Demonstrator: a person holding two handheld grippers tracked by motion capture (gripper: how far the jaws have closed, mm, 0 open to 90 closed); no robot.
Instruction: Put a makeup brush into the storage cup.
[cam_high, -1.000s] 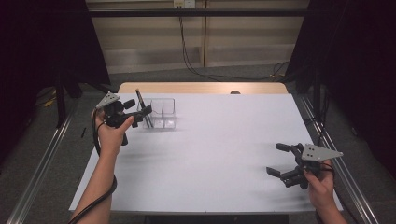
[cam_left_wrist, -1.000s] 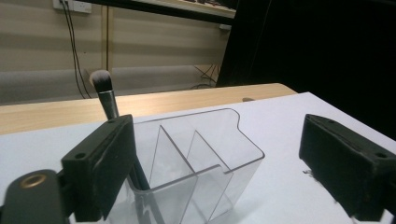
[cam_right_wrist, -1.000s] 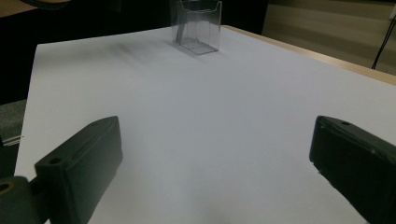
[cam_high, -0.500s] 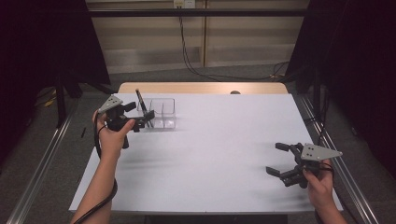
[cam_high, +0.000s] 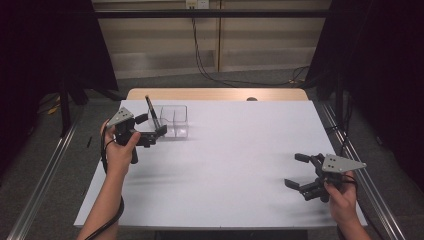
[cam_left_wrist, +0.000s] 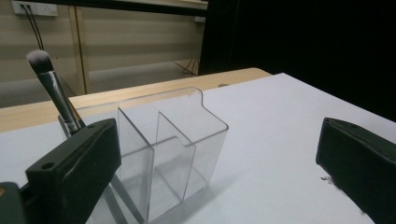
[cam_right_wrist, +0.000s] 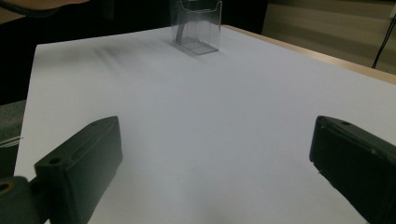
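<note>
A clear plastic organizer (cam_high: 174, 120) with several compartments stands at the far left of the white table (cam_high: 225, 165). A makeup brush (cam_high: 151, 110) leans in its left end, bristles up. My left gripper (cam_high: 152, 126) sits just left of the organizer; its jaws have just been opening and now stand wide. In the left gripper view the organizer (cam_left_wrist: 173, 140) lies ahead between the jaws, untouched, and the brush (cam_left_wrist: 53, 88) rises behind the left jaw. My right gripper (cam_high: 296, 170) rests open at the near right with nothing in it. From the right gripper view the organizer (cam_right_wrist: 196, 25) is far off.
A wooden strip (cam_high: 215, 94) edges the table's far side, with a small dark spot (cam_high: 251, 99) on it. Metal rails (cam_high: 45, 170) run along the floor on both sides. Cables hang on the back wall.
The left gripper has eased slightly toward the near side and its jaws stand a little wider. The brush stays leaning in the organizer. The right gripper has kept still.
</note>
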